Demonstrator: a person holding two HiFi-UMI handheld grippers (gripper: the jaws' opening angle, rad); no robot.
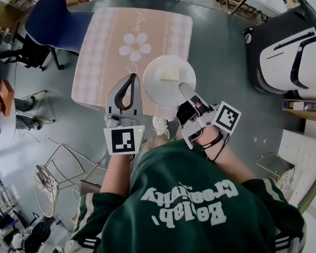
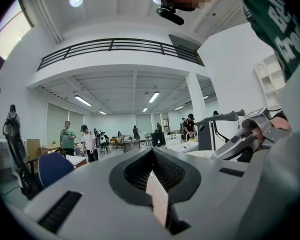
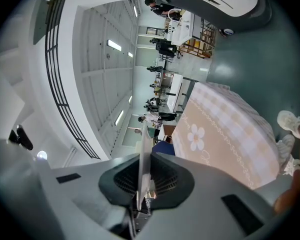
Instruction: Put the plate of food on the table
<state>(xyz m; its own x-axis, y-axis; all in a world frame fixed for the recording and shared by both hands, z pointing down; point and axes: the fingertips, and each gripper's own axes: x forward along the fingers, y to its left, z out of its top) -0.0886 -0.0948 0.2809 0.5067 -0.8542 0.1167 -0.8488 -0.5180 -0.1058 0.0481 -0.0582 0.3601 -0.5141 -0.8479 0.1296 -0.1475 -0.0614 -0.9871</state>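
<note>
Two grippers show in the head view, both by the near edge of the table (image 1: 102, 51), which has a pink checked cloth w/ a white flower print (image 1: 135, 46).

R gripper (image 1: 185, 90) is clamped on the near-right rim of the plate (image 1: 158, 91). In the right gripper view the rim sits edge-on as a thin white line btwn the jaws, w/ both pressed onto it. The plate is white and round, w/ one pale yellow block of food (image 1: 168, 74) approx at its centre. It lies over the table's near edge, toward the near-right corner, w/ part of it past that edge. Can't tell if it touches the cloth or is just held above it.

L gripper (image 1: 130, 80) is just left of the plate, also at the near edge, and apart from the rim. Its jaws are together at the tips w/ nothing gripped. The left gripper view shows the same: tips meeting, only a pale sliver seen through the gap behind them.

Beyond the table's far-left corner stands a blue chair (image 1: 55, 22). A big white machine (image 1: 289, 51) is well off to the right. The person wears a green top (image 1: 189, 199), and a white shoe (image 1: 159, 124) shows below the table's near edge.
</note>
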